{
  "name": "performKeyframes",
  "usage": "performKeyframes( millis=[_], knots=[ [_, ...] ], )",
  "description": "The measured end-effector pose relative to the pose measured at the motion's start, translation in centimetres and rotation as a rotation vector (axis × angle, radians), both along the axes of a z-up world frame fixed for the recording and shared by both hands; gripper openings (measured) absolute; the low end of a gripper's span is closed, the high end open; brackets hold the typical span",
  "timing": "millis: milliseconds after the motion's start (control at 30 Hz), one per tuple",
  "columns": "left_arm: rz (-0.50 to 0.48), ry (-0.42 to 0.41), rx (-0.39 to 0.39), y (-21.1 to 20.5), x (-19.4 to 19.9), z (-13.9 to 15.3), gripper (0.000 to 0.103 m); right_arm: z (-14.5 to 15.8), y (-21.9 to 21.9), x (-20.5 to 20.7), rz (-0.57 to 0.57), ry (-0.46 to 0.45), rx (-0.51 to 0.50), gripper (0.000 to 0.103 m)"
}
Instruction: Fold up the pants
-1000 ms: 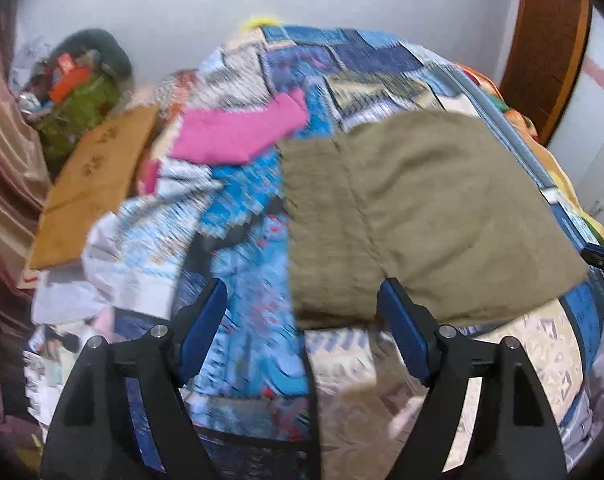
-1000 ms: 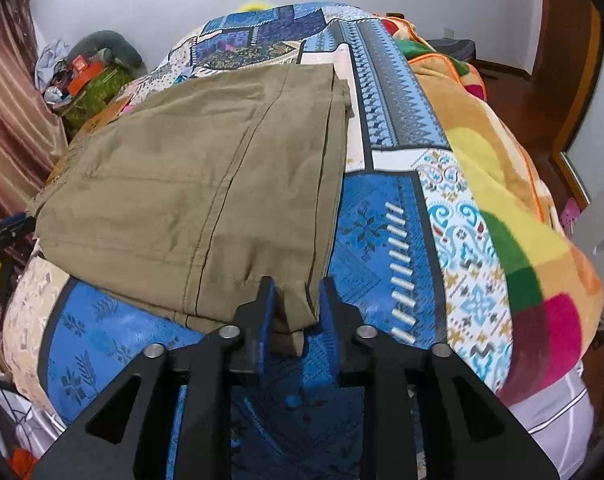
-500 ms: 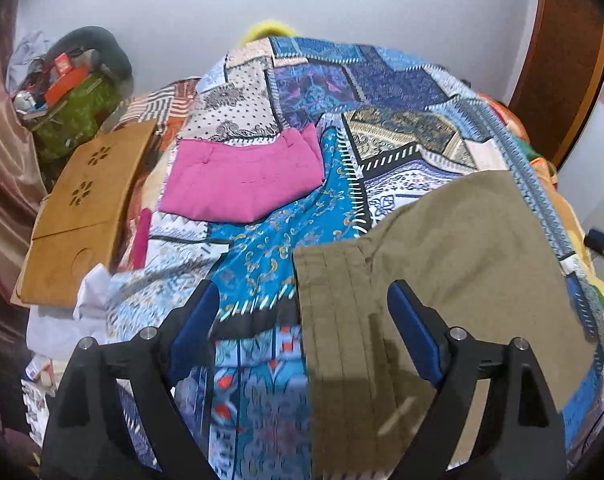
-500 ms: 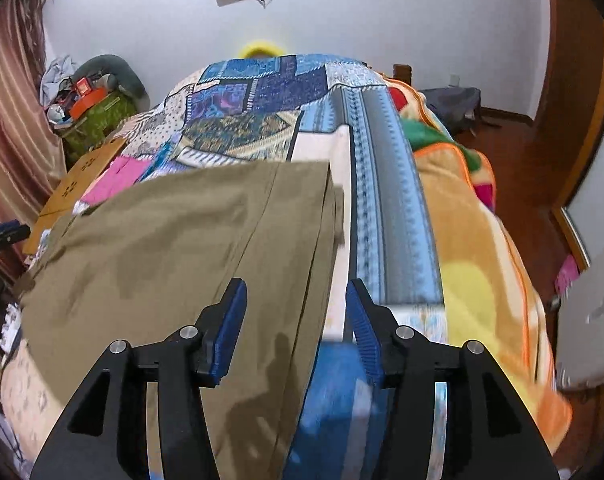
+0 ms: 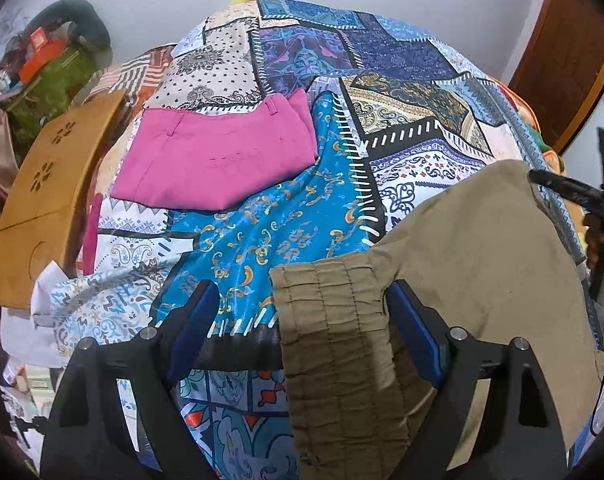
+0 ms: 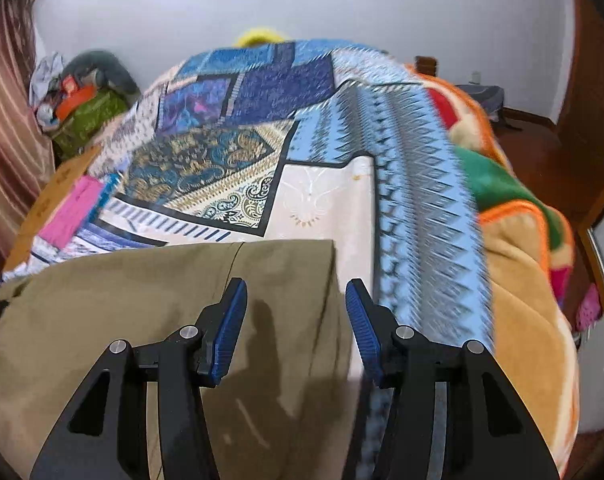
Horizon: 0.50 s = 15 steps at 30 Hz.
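Patchwork bedspread (image 5: 293,216): folded olive pants (image 5: 474,264) laid lower right, pink garment (image 5: 217,160) set aside upper left. Left gripper (image 5: 297,320) and right gripper (image 6: 295,320) are held over the pants' 2 ends, jaws apart, nothing clamped, presumably for the next fold.

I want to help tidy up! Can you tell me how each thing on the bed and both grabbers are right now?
Olive pants: folded, lying flat on the bedspread.
Pink pants: folded, lying flat farther up the bed.
Left gripper: open, over the olive pants' waistband, holding nothing.
Right gripper: open, over the olive pants' edge, holding nothing.
Patchwork bedspread: spread over the bed.
Wooden lap table: leaning beside the bed.
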<state>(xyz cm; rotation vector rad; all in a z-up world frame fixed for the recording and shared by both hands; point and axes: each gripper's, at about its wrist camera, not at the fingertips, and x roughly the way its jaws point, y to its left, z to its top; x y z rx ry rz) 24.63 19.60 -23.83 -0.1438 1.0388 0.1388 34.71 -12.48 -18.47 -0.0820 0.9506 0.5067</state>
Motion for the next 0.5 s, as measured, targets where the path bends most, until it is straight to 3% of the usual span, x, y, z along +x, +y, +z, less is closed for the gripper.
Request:
performKeyframes(
  millis=[133,300,433,500],
  knots=[
    [0.057,-0.019,-0.031,1.0,-0.4,-0.5,0.087,-2.0,2.1,0.8,0.056,-0.004,-0.095,0.046],
    [0.122,-0.007,-0.102,1.8,-0.4,-0.7,0.087,-2.6,2.1,1.2,0.014,0.026,-0.116,0.045],
    [0.112,-0.020,-0.029,1.0,-1.0,1.2,0.086,-1.0,2.3,0.5,0.009,0.041,-0.151,0.045],
    [0.088,-0.050,0.008,0.4,-1.5,2.5,0.086,0.3,2.5,-0.4,0.032,0.050,-0.108,0.046]
  ],
)
